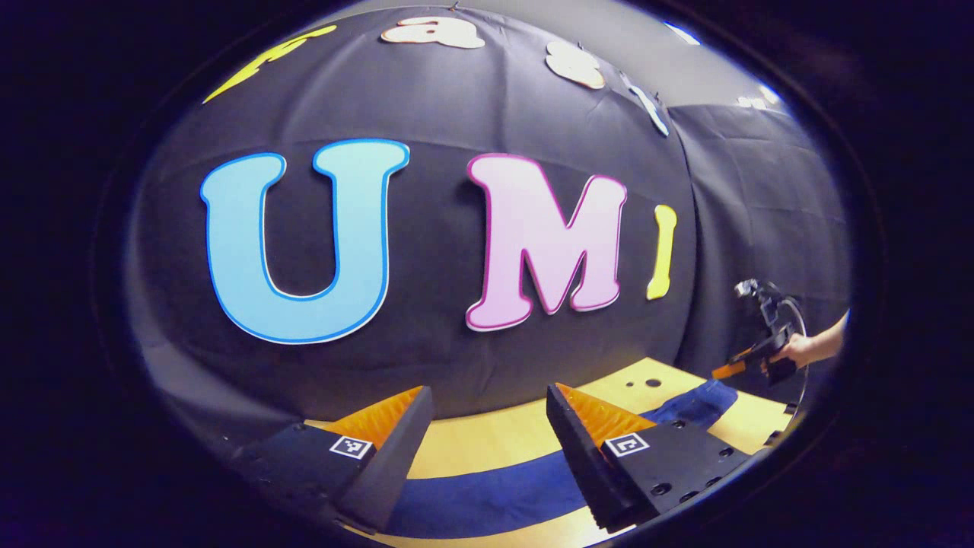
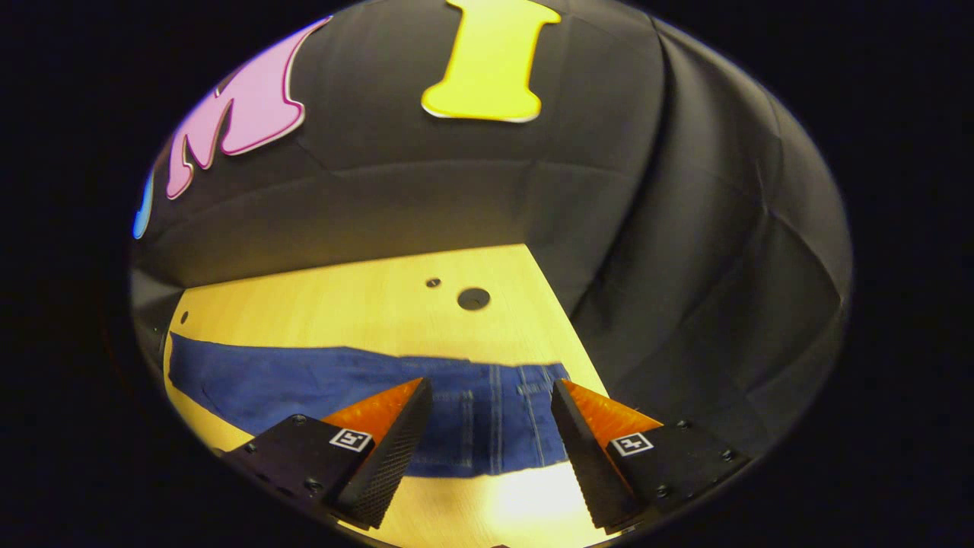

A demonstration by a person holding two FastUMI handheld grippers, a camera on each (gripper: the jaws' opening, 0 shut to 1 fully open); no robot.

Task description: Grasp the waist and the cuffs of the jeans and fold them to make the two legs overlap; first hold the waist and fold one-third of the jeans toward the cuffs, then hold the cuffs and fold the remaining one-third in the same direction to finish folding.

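Jaws of both grippers spread wide above flat jeans (image 2: 487, 411).

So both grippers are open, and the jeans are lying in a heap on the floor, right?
Not quite. Both grippers are open, the left gripper and the right gripper, but the jeans lie spread flat on the wooden table, as the right gripper view shows.

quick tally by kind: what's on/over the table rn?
jeans: 1, flat on the table
tools: 2, left tool and right tool, both open, above the jeans
table holes: 2, large hole and small hole
hand: 1, holding the right tool
Total: 6
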